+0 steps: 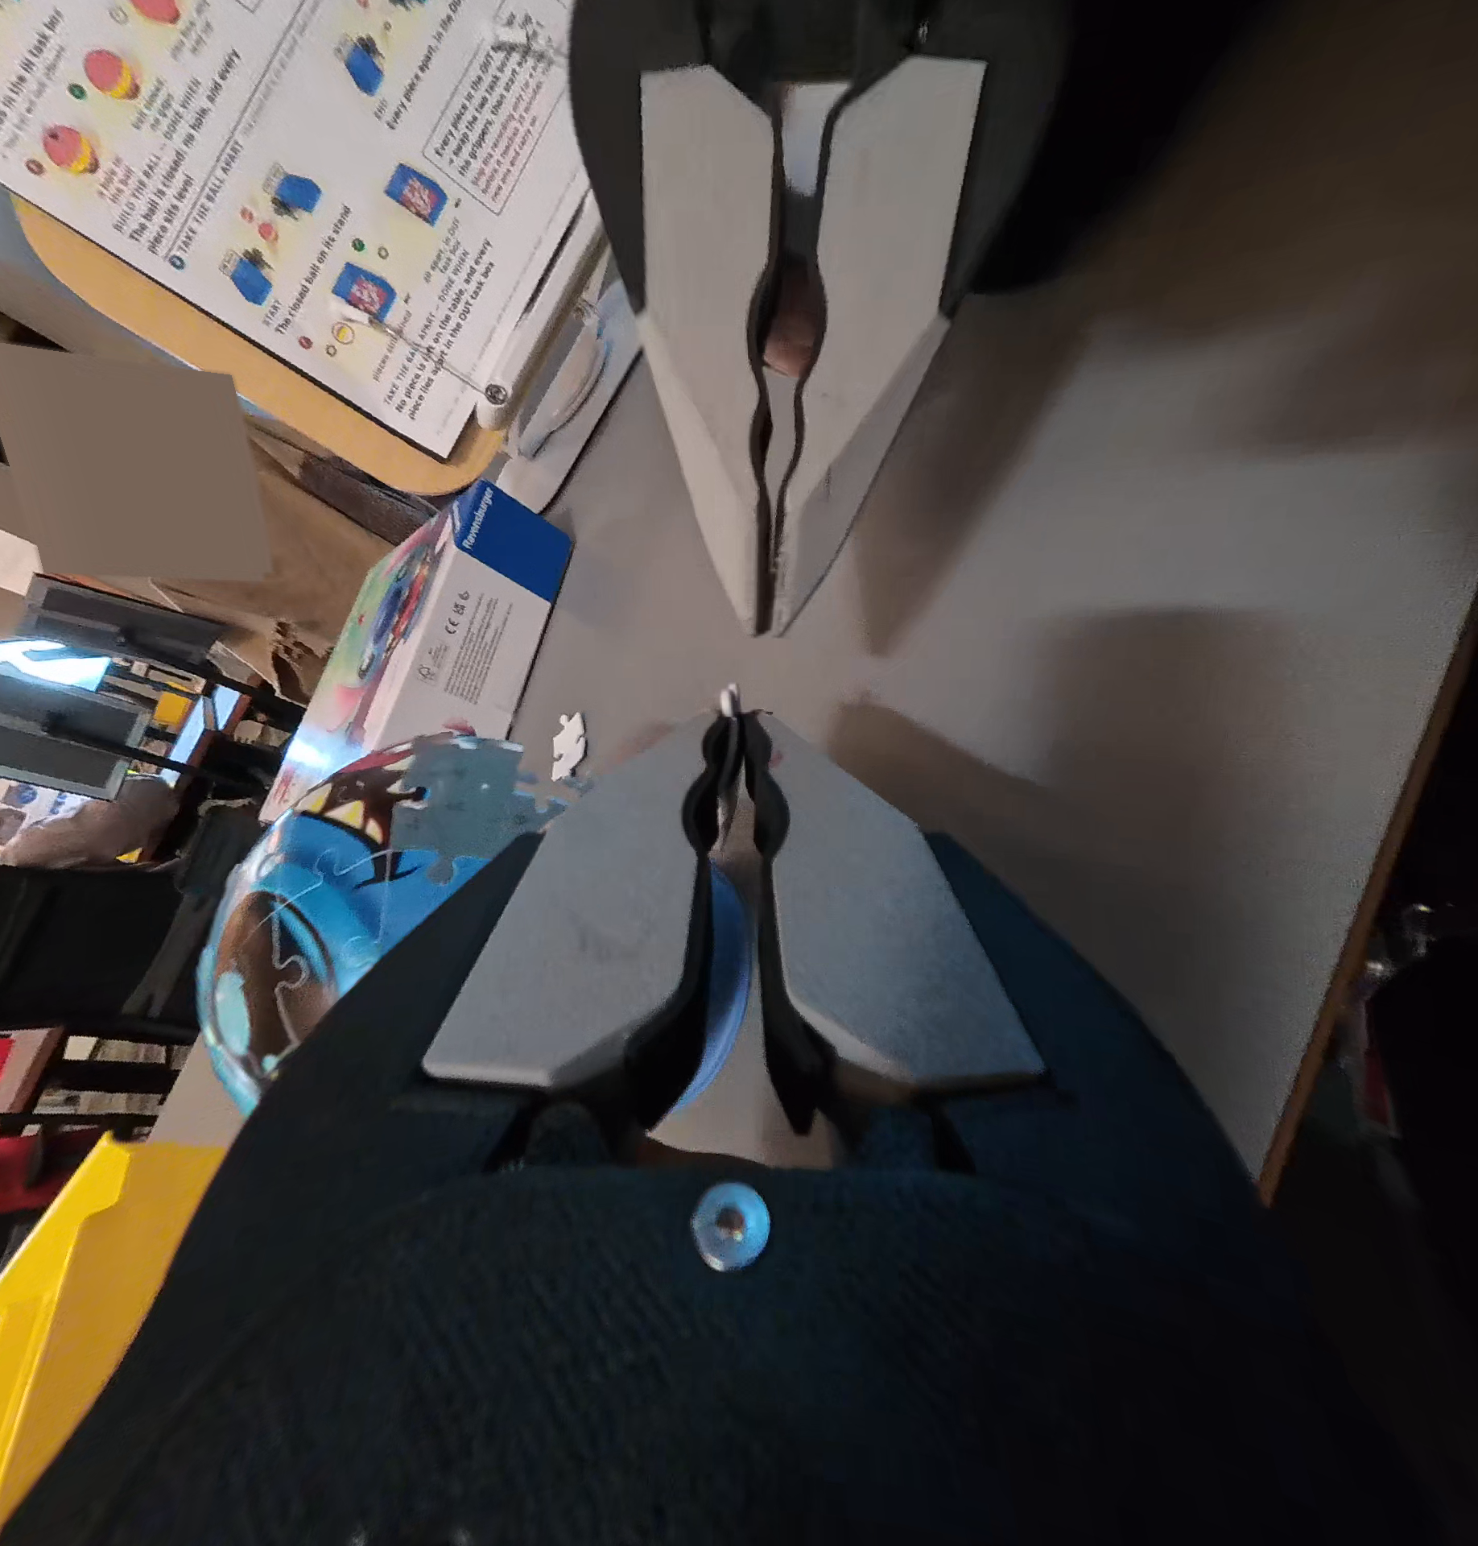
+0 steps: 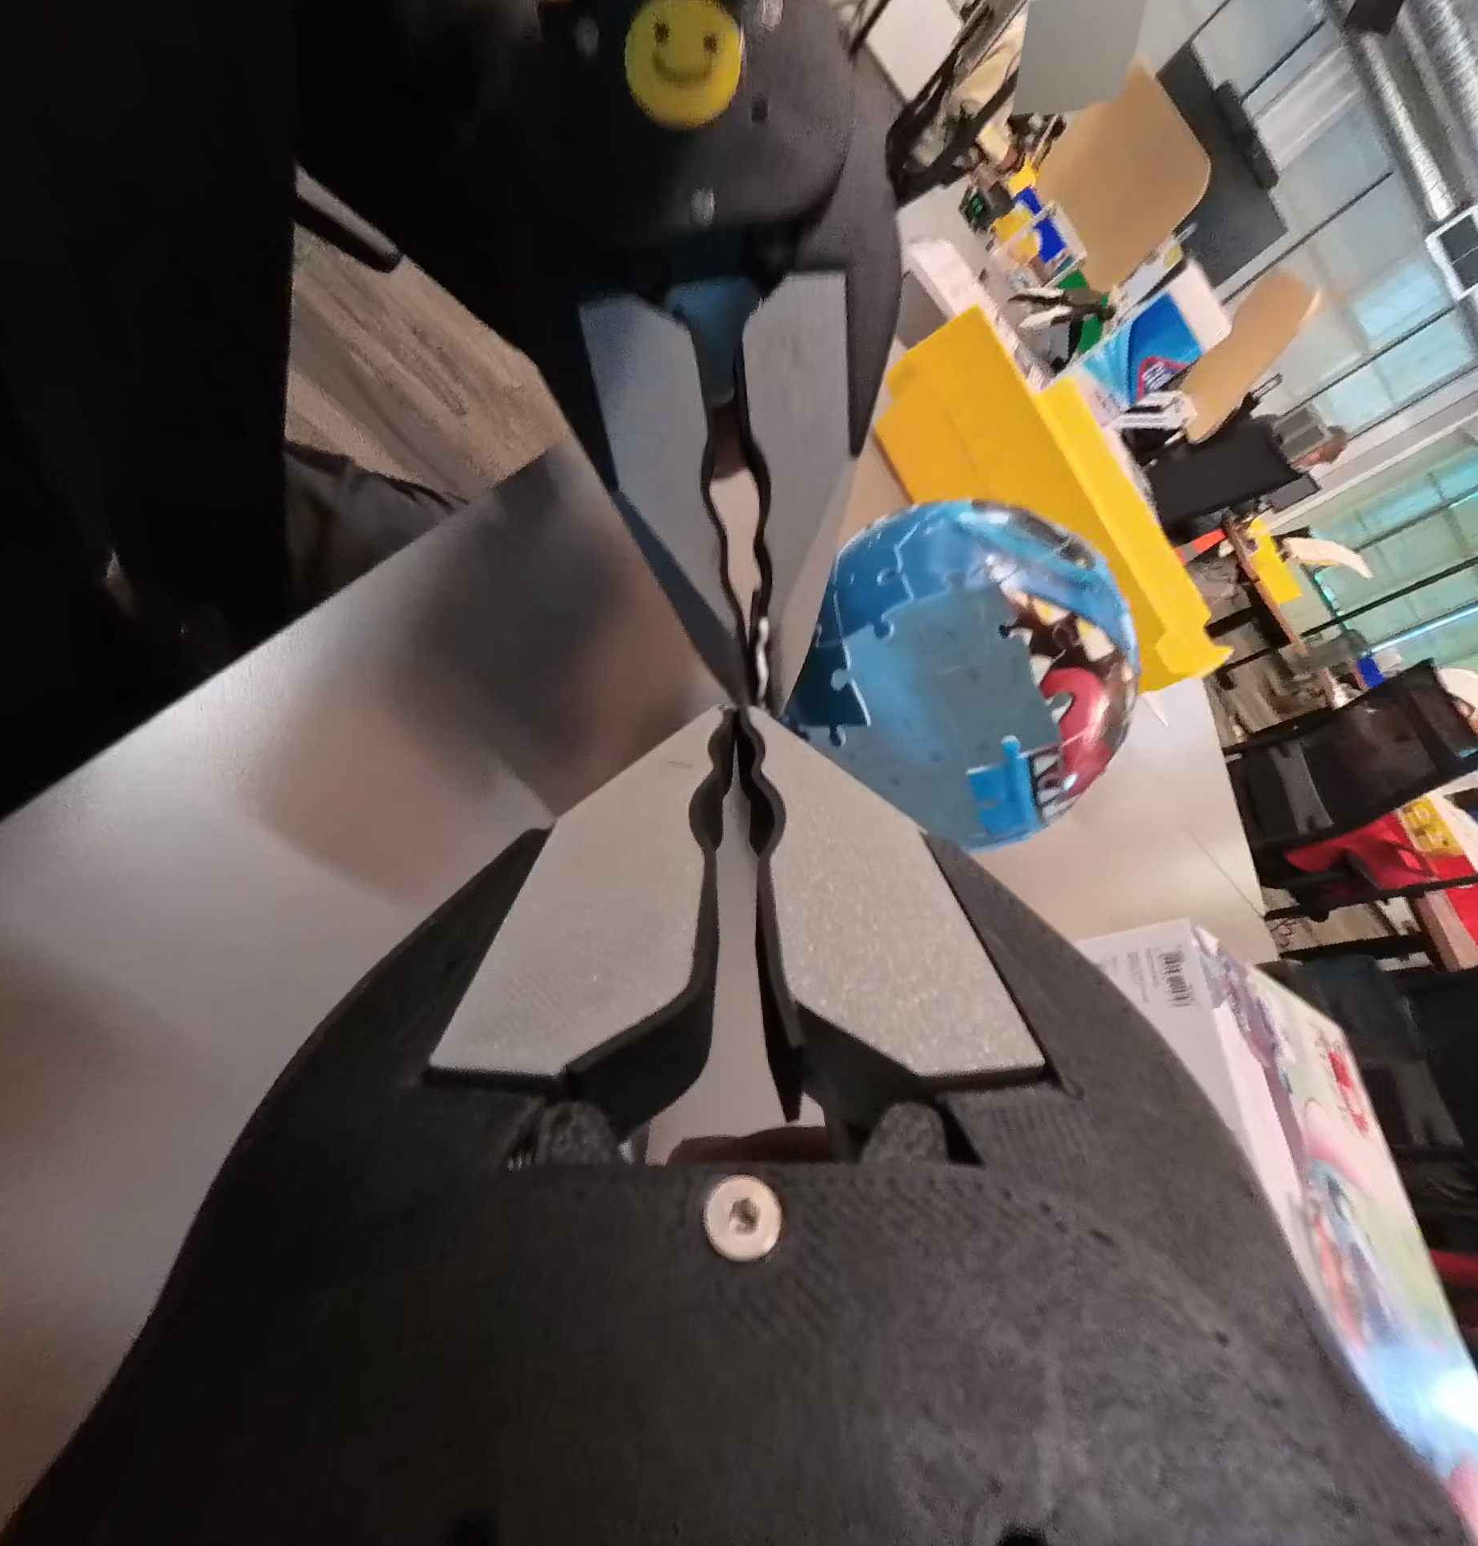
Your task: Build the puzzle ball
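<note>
Beside the half-built puzzle ball, left tongs pinch a white piece.

Each of the 2 cameras sits on its own hand-held gripper, looking forward along the fingers, close above the grey surface. The 2 views face each other, tips nearly meeting: the left view looks across to the right hand-held gripper, the right view to the left hand-held gripper. Both share the puzzle ball, the puzzle box and the yellow bin.
</note>
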Demonstrator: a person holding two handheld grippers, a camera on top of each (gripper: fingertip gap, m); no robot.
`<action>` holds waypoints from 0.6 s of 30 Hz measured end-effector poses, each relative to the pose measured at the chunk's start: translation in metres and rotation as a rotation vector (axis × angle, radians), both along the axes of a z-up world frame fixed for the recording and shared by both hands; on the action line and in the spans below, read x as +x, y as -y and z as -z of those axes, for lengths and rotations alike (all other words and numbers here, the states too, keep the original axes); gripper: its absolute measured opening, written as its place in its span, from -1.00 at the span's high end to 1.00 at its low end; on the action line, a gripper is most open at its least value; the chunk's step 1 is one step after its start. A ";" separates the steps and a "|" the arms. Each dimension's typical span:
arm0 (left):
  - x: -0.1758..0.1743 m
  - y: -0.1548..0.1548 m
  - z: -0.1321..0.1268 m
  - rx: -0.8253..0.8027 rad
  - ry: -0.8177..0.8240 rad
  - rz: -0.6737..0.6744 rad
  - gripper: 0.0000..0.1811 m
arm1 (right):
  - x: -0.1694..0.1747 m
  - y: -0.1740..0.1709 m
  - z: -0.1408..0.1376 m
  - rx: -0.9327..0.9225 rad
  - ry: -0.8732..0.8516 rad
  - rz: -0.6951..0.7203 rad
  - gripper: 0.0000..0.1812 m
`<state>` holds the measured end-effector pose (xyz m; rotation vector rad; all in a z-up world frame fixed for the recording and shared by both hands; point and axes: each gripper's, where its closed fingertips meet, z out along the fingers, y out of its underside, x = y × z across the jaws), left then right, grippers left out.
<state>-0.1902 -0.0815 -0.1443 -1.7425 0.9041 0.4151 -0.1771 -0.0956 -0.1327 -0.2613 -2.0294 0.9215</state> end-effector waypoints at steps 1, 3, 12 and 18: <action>0.002 -0.001 0.001 -0.007 0.005 0.004 1.00 | 0.000 0.003 -0.004 0.002 -0.016 0.002 1.00; 0.006 -0.004 0.004 -0.021 0.019 0.008 1.00 | 0.000 0.009 -0.006 0.002 -0.010 0.000 0.94; 0.011 -0.005 0.009 -0.056 0.022 0.008 1.00 | -0.003 0.008 0.002 0.005 0.041 0.019 1.00; 0.009 -0.004 0.011 -0.055 0.018 -0.002 0.98 | -0.001 0.009 0.003 -0.022 0.072 0.008 1.00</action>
